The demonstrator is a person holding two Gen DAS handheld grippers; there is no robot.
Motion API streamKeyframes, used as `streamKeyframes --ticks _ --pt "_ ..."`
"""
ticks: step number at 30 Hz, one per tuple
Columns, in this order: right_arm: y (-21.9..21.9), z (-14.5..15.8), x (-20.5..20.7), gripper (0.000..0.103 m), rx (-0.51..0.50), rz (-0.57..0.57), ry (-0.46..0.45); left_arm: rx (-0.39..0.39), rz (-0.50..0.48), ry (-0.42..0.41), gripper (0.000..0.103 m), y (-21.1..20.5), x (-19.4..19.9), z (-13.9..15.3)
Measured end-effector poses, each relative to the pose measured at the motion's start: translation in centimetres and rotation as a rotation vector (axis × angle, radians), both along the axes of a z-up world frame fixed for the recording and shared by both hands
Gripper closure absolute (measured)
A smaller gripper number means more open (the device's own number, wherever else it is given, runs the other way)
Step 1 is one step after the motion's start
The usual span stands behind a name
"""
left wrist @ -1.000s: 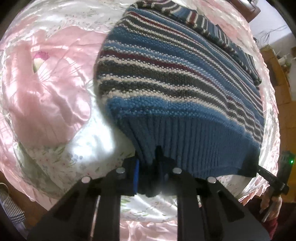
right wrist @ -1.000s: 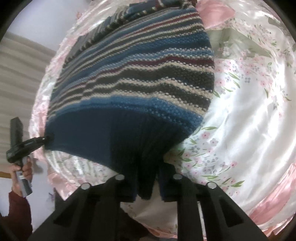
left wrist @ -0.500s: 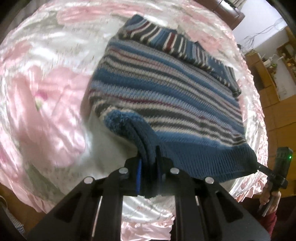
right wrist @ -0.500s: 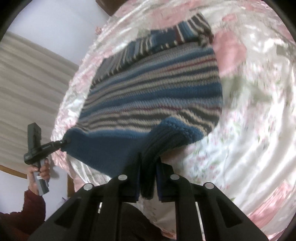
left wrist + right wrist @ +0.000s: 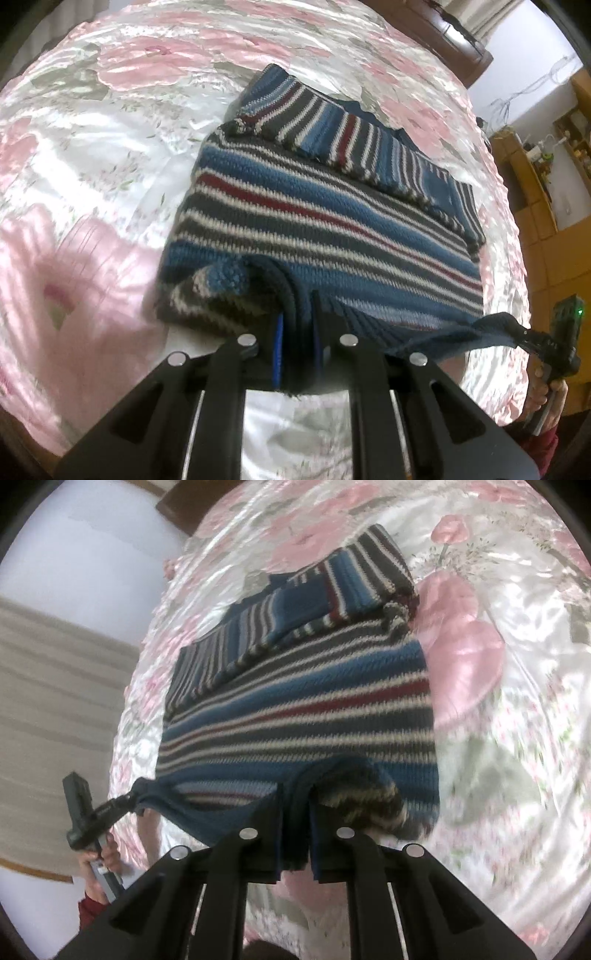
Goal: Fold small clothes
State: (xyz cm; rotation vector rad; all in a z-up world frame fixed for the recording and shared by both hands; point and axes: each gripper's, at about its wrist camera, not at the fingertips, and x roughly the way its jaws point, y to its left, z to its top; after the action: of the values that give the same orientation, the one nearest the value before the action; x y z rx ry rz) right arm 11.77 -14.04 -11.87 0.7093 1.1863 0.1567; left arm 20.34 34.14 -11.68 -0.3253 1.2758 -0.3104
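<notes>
A striped knit sweater (image 5: 325, 221), banded in blue, grey, white and dark red, lies spread on a bed covered by a glossy satin bedspread (image 5: 110, 155) printed with pink flowers, occupying the middle of the surface with bare satin showing on every side. A sleeve (image 5: 351, 147), its stripes running crosswise to those of the body, is folded across the far part of the garment. The ribbed blue hem (image 5: 373, 325) at the near edge is lifted off the bedspread and doubled back over the body, stretched between two handheld grippers. The left gripper (image 5: 297, 354) has its two fingers clamped on one corner of the hem, the thick knit bunched between them and a fold of striped fabric curling just beside the fingertips. The right gripper (image 5: 295, 834) is likewise closed tight on the opposite hem corner, dark blue ribbing filling the gap between its fingers. Seen from the left wrist camera, the right gripper appears at the bedspread's right edge, held by a hand (image 5: 546, 398) in a dark red sleeve, with the hem pulled to a point at its tip. From the right wrist camera, the left gripper shows at the bed's left edge, gripped by the other hand (image 5: 101, 856). Wooden furniture (image 5: 535, 192) stands beyond the bed's right side.
</notes>
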Motion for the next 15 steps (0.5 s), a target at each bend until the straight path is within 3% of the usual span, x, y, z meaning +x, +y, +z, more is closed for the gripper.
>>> streamKeyframes --ticks 10,12,15 --pt "-1.5 -5.2 5.1 0.089 0.005 -0.021 0.104 -0.021 0.065 0.081 0.087 -0.2 4.1 -4.3" --pt "-1.7 -5.2 5.1 0.083 0.022 -0.024 0.101 -0.031 0.063 0.086 0.087 0.0 4.2 -4.2" --pt "-2.3 -4.3 4.8 0.060 -0.019 -0.036 0.084 -0.030 0.077 0.071 0.077 1.0 3.9 -2.9"
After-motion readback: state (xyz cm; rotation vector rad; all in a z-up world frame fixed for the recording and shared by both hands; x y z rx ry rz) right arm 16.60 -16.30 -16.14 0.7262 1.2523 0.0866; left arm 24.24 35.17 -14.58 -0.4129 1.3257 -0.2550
